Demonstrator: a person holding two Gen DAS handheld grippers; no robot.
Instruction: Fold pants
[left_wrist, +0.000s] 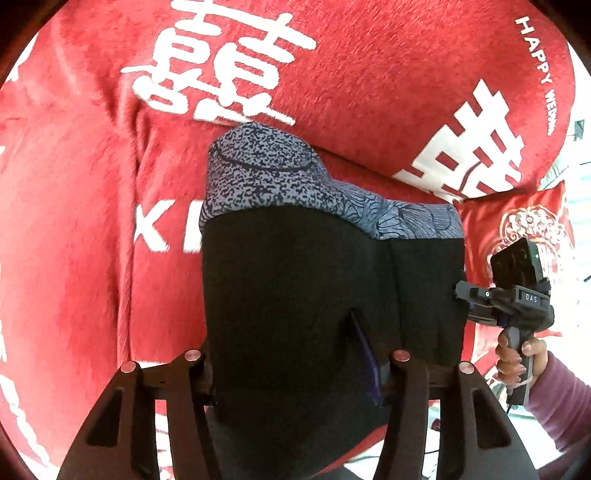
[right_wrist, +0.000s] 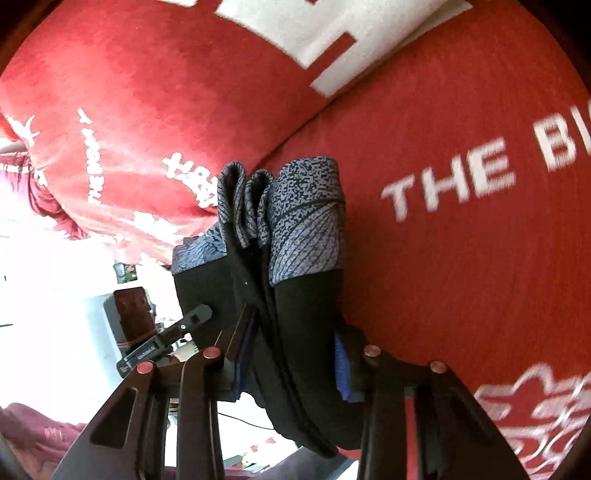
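Note:
The pants (left_wrist: 314, 288) are black with a grey-blue patterned band, folded into a thick bundle and held up over a red bedspread (left_wrist: 74, 221). My left gripper (left_wrist: 295, 369) is shut on the bundle's near edge; black cloth fills the gap between its fingers. The right gripper (left_wrist: 461, 295) shows at the bundle's right edge in the left wrist view, held by a hand. In the right wrist view the pants (right_wrist: 295, 295) hang in several layers between my right gripper's (right_wrist: 291, 365) fingers, which are shut on them. The left gripper (right_wrist: 195, 317) shows at lower left there.
The red bedspread (right_wrist: 443, 258) has big white characters and lettering. A large red pillow (left_wrist: 369, 74) lies behind the pants. A small red cushion (left_wrist: 517, 221) sits at right. Bright room and a dark box (right_wrist: 129, 314) lie off the bed's edge.

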